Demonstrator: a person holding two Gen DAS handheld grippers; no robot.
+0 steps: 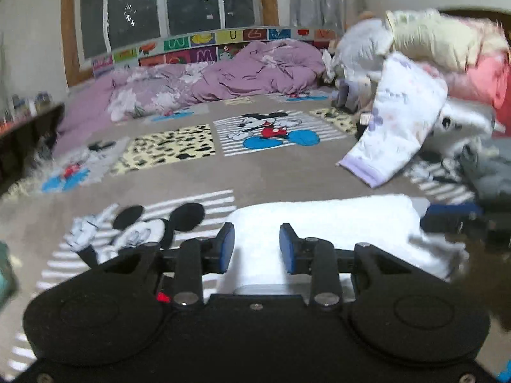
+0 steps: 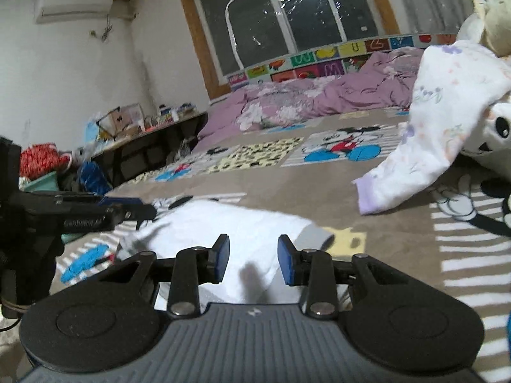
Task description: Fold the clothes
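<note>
While a white garment (image 1: 325,223) lies folded into a soft, thick rectangle on the plush cartoon-print bed cover (image 1: 271,175), both tools hang over it with nothing between their blue pads: the left tool (image 1: 257,245) released, the right tool (image 2: 253,260) likewise empty. One piece looks finished. Beyond the folded garment, a thin floral white-and-lilac garment (image 1: 396,121) droops, unfolded, from a heap of clothes (image 1: 447,41), and crumpled grey fabric (image 1: 485,166) waits beside it.

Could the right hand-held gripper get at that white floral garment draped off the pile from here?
Probably yes. The right hand-held gripper is open and empty over the folded white cloth, and only bare blanket lies between it and the floral garment.
</note>
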